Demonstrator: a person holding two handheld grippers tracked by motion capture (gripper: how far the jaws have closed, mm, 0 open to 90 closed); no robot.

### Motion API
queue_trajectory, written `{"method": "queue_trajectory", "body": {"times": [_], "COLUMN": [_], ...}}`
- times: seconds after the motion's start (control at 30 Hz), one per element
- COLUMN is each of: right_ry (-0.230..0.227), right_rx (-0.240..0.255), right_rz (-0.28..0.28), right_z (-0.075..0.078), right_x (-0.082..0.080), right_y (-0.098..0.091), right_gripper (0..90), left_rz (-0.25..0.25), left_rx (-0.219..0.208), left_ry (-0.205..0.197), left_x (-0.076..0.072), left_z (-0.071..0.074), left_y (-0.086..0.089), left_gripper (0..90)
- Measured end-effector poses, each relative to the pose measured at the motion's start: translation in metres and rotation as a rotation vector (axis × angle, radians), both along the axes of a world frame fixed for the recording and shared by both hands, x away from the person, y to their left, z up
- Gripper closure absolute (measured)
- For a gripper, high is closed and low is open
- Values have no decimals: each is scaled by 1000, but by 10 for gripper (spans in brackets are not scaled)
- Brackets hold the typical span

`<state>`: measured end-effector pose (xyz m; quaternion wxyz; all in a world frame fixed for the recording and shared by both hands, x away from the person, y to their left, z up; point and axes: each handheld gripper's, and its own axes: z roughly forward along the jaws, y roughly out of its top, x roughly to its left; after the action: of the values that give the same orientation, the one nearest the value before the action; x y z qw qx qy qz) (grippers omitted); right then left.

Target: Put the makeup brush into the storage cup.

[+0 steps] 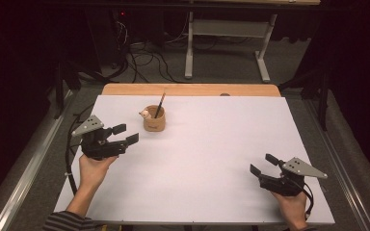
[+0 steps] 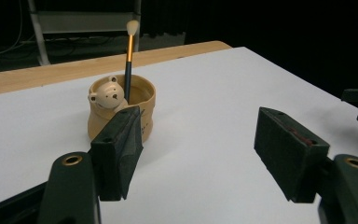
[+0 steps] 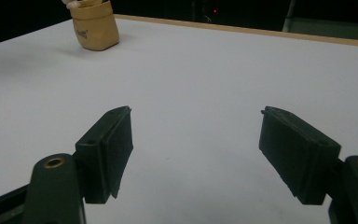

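Note:
A tan cup (image 1: pixel 154 120) (image 2: pixel 142 100) (image 3: pixel 95 29) with a small bear figure (image 1: pixel 145 114) (image 2: pixel 106 95) on its rim stands on the white sheet toward the back left. A thin brush (image 1: pixel 160 105) (image 2: pixel 129 56) leans upright in it. My left gripper (image 1: pixel 125 134) (image 2: pixel 200 156) is open and empty, just left of the cup and apart from it. My right gripper (image 1: pixel 264 163) (image 3: pixel 198 154) is open and empty near the front right of the sheet, far from the cup.
A white sheet (image 1: pixel 207 144) covers the wooden table (image 1: pixel 192 89), whose far edge shows bare. Beyond it stand a metal stand (image 1: pixel 226 43) and cables (image 1: pixel 139 57) on the floor. Rails (image 1: pixel 33 149) run along both sides.

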<state>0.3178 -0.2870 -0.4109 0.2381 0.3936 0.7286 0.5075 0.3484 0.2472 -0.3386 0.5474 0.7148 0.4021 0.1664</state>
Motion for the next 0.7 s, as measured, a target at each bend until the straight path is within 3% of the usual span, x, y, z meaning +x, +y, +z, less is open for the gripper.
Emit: {"method": "queue_trajectory", "body": {"times": [0.7], "right_ry": [2], "right_rx": [-2], "right_rz": [-2], "right_z": [0], "right_x": [0], "right_y": [0], "right_gripper": [274], "left_rz": [-5], "left_rx": [1], "left_ry": [6], "left_x": [-10], "left_z": [-12], "left_y": [-1], "left_gripper": [325]}}
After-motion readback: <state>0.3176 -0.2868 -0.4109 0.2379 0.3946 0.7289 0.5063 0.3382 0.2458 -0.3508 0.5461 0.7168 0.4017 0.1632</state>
